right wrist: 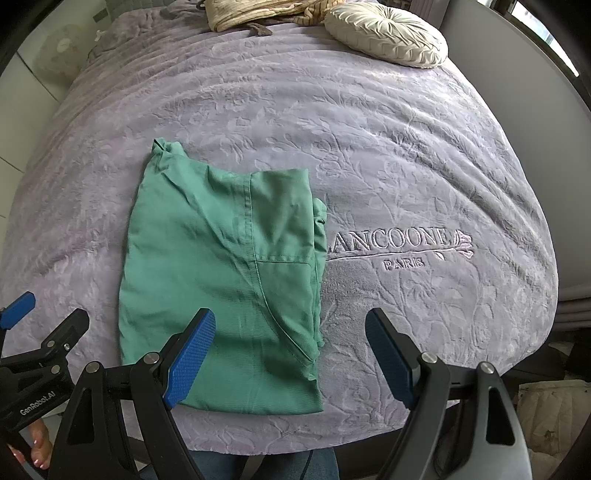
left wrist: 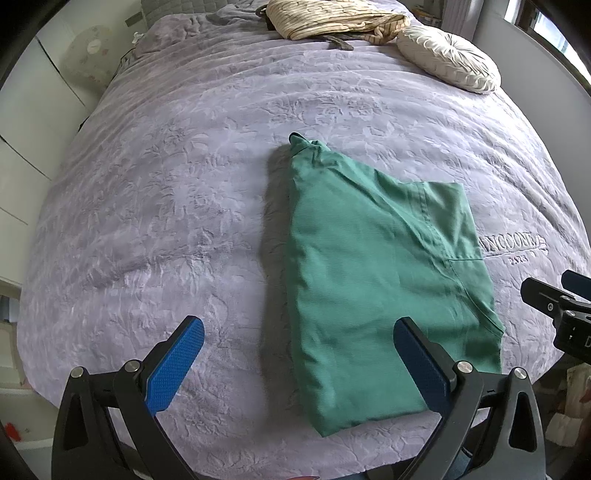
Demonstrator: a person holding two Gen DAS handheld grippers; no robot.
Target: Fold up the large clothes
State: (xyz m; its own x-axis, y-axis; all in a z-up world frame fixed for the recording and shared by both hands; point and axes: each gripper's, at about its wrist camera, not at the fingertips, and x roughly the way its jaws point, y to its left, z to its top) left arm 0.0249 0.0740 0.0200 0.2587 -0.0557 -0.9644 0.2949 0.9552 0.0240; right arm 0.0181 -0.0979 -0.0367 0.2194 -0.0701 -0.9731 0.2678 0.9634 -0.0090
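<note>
A green garment [left wrist: 373,273] lies folded into a long narrow shape on the lilac bedspread [left wrist: 166,206], near the bed's front edge. It also shows in the right wrist view [right wrist: 221,273]. My left gripper [left wrist: 299,363] is open and empty, held just above the garment's near left edge. My right gripper [right wrist: 290,354] is open and empty above the garment's near right corner. The right gripper shows at the right edge of the left wrist view [left wrist: 561,306]. The left gripper shows at the left edge of the right wrist view [right wrist: 29,332].
A round cream cushion [right wrist: 388,35] lies at the far right of the bed. A striped beige cloth pile [left wrist: 332,18] lies at the head. The bedspread [right wrist: 424,166] carries embroidered lettering [right wrist: 395,247] right of the garment. White cupboards [left wrist: 22,129] stand on the left.
</note>
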